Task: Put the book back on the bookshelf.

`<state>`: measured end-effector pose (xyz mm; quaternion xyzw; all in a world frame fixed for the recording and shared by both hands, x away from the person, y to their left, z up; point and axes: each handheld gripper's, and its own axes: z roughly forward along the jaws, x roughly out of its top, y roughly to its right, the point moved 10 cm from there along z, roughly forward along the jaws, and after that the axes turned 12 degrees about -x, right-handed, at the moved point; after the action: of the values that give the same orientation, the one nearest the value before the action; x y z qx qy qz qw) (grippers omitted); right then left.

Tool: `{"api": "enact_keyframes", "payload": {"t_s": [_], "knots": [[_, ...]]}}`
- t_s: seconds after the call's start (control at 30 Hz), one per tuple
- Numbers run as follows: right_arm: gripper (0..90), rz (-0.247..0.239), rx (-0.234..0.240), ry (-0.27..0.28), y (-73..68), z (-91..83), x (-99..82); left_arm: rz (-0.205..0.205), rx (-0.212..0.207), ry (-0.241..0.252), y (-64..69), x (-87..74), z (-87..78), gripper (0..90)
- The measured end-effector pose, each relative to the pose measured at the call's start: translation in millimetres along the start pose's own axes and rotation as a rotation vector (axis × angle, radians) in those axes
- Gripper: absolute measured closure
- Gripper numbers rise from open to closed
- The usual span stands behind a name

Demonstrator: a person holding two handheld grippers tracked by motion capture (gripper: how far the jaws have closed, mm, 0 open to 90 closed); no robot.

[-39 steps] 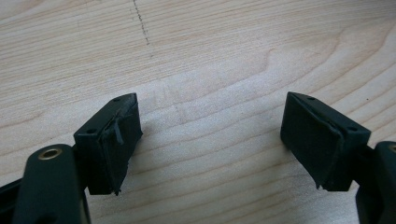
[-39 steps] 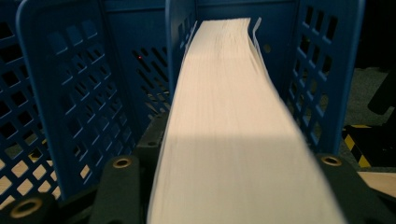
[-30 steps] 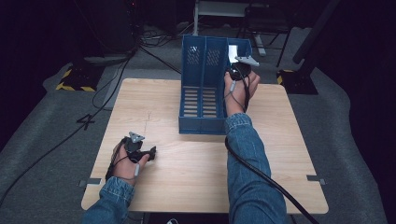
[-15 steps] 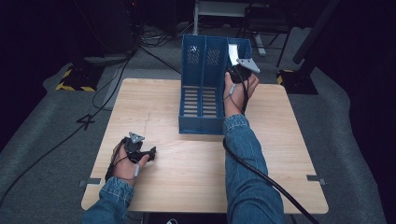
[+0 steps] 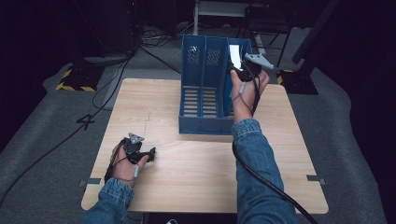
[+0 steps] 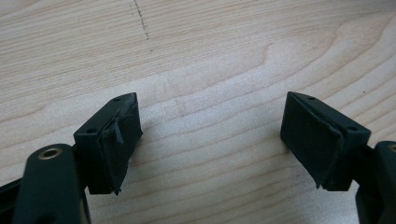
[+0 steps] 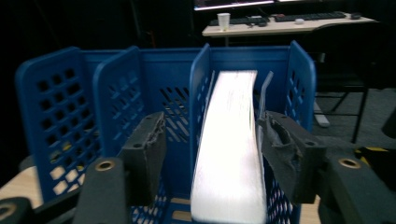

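Right gripper (image 7: 210, 158) fingers are spread around a white book (image 7: 231, 149) in the blue plastic file rack (image 5: 205, 84), frame centre. Left gripper (image 6: 210, 135) is held open over the wooden table (image 6: 210, 56).

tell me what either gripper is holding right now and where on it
Nothing is held. The left gripper rests open over bare table; the right gripper's jaws straddle the white book in the blue file rack, unclamped.
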<state>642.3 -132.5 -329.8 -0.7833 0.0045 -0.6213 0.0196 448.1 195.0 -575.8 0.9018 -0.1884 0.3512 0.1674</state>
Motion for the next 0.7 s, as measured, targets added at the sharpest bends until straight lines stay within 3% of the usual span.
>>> {"api": "enact_keyframes", "payload": {"t_s": [0.03,0.1,0.2,0.23,0.3,0.37,0.4,0.47,0.5,0.7], "knots": [[40.3,0.0,0.0,0.0,0.0,0.0,0.0,0.0,0.0,0.0,0.0,0.0,0.0,20.8],[39.6,-0.002,0.044,-0.006,2.7,-11.9,3.7,0.0,0.001,0.003,-1.0,-2.1,-2.4,20.8],[38.3,-0.053,0.088,-0.003,14.1,-37.8,8.7,-0.008,0.003,0.007,-3.6,-7.1,-8.1,20.9],[38.3,-0.053,0.088,-0.003,14.1,-37.8,8.7,-0.008,0.003,0.007,-3.6,-7.1,-8.1,20.9],[38.1,-0.072,0.123,-0.016,24.7,-55.8,5.1,-0.009,0.005,0.009,-5.2,-11.5,-12.6,20.9],[37.9,-0.088,0.129,-0.014,29.1,-61.6,3.2,-0.008,0.003,0.009,-5.5,-12.6,-13.8,20.9],[37.9,-0.101,0.149,-0.033,40.4,-73.9,-4.8,-0.01,0.005,0.008,-6.2,-13.9,-15.3,20.9],[37.9,-0.092,0.156,-0.039,44.3,-78.0,-7.4,-0.013,0.004,0.008,-6.4,-15.1,-16.4,20.9],[37.9,-0.084,0.163,-0.053,53.2,-86.1,-12.9,-0.012,0.004,0.007,-6.5,-15.4,-16.6,20.9],[37.9,-0.128,0.147,-0.088,86.8,-109.9,-34.4,-0.004,-0.003,0.007,-6.9,-15.4,-16.9,20.7]]}}
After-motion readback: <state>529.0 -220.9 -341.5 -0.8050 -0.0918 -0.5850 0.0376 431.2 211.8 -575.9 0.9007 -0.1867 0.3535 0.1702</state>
